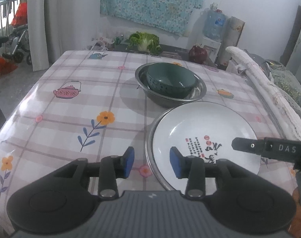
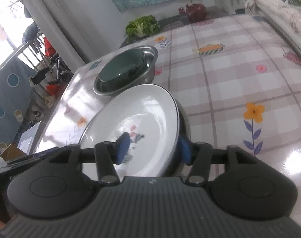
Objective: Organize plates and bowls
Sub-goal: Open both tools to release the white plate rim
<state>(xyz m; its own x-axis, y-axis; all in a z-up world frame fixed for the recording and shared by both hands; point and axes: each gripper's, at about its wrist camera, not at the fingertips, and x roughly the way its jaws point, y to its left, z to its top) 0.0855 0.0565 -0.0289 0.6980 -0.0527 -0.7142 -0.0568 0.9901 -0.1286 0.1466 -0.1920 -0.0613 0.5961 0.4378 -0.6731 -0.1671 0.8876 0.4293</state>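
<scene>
Two tools are in my views, and neither has a grip on anything. My left tool [image 1: 152,162] stands part open with its blue pads [image 1: 129,161] clear of everything; the near left rim of the white plate [image 1: 206,136] passes between them, untouched as far as I can see. That plate sits nested in a steel plate or shallow pan [image 1: 149,138] whose rim shows just along its left edge. My right tool [image 2: 153,148] also stands part open, astride the plate's right edge: its left pad lies over the plate's face, its right pad [image 2: 185,149] just outside the rim. I cannot tell whether either pad touches; the view is blurred there.

Writing: the plate carries a red and black printed motif with columns of small characters and larger brush script, too small and skewed for me to read. The right tool's finger, reaching in over the plate in the left view, bears white letters "DAS" [image 1: 287,149].

Straight beyond the left tool, a dark green bowl [image 1: 170,81] sits inside a steel basin [image 1: 198,94] on the counter [image 1: 71,109], which has a checked cloth printed with teapots and flowers.
</scene>
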